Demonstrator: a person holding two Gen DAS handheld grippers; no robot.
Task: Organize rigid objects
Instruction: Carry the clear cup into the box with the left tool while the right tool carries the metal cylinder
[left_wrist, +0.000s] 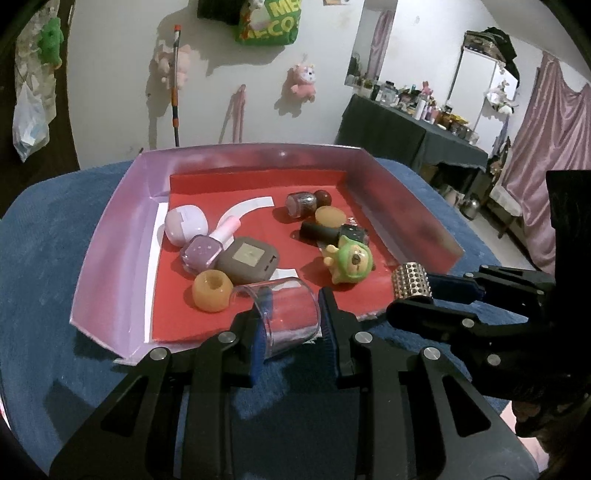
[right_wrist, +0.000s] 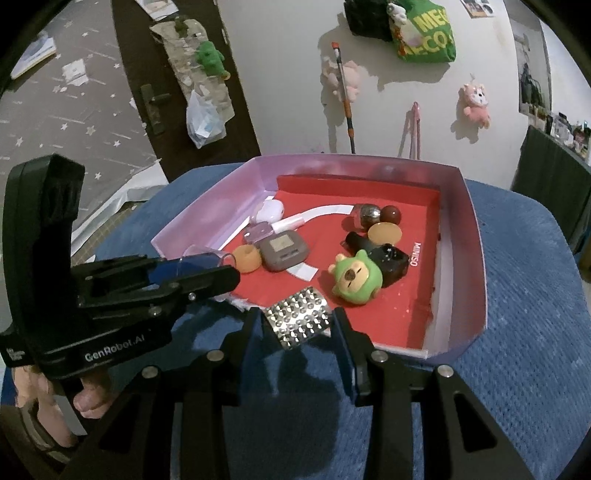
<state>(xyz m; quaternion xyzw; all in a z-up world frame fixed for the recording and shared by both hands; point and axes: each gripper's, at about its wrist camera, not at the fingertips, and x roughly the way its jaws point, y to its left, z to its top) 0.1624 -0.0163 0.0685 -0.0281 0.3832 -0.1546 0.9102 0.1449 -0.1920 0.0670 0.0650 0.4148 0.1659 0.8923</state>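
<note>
Your left gripper (left_wrist: 293, 319) fingers pinching a clear plastic cup (left_wrist: 284, 314) over the near edge of the pink-walled, red-floored tray (left_wrist: 110, 251), cup base hidden behind the fingers, your right gripper (right_wrist: 299, 325) fingers pinching a studded silver cylinder (right_wrist: 300, 323), its ends covered by the pads, blue cloth-covered table (right_wrist: 524, 295) beneath, partly cut off.

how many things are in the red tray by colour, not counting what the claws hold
orange: 2 (ring, disc)
purple or lilac: 2 (case, polish bottle)
grey: 1 (device)
green: 1 (figurine)
black: 1 (bottle)
glittery with brown cap: 1 (bottle)
total: 8
</note>
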